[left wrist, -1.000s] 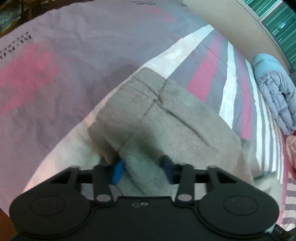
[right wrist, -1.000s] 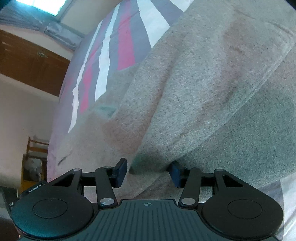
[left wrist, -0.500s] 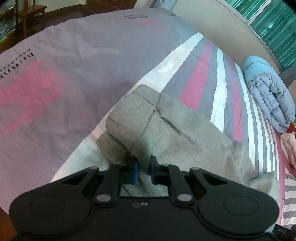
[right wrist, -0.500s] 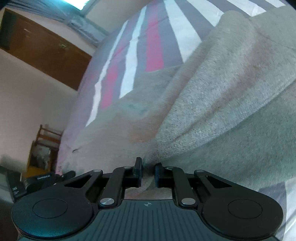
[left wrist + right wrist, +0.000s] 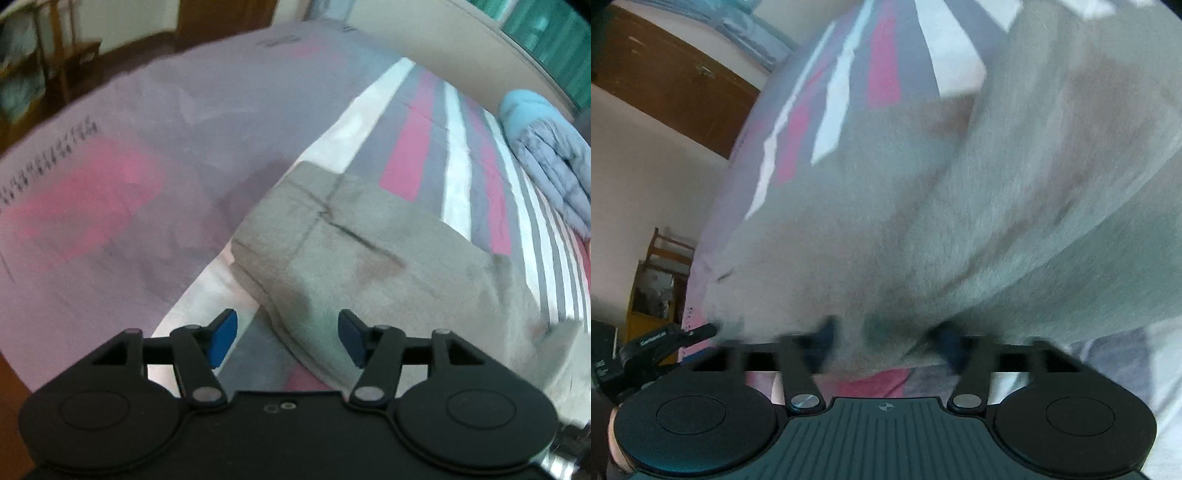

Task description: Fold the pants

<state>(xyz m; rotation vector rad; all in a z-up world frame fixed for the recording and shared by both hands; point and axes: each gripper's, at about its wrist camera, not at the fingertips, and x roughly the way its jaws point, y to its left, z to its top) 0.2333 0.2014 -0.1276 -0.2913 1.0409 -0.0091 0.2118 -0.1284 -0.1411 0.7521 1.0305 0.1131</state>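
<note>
Lay folded on the bed, the grey pants, across the striped sheet with the mauve cover just beside the folded end. Hovered over the near edge of the pants, the left gripper, jaws parted and just opened from a near-closed pinch half a second earlier; blue pads clear of the fabric on both sides, the edge lying loose below the gap. Sat lower in view than half a second ago, the pants, with more striped sheet bared beneath the jaws. Hung close above the pants, the right gripper, blurred, jaws likewise just spread wide from near closed, with fabric between them but not pressed so far as could be told. Rested well beyond the pants, near the far bed edge, a rolled blue quilt.
</note>
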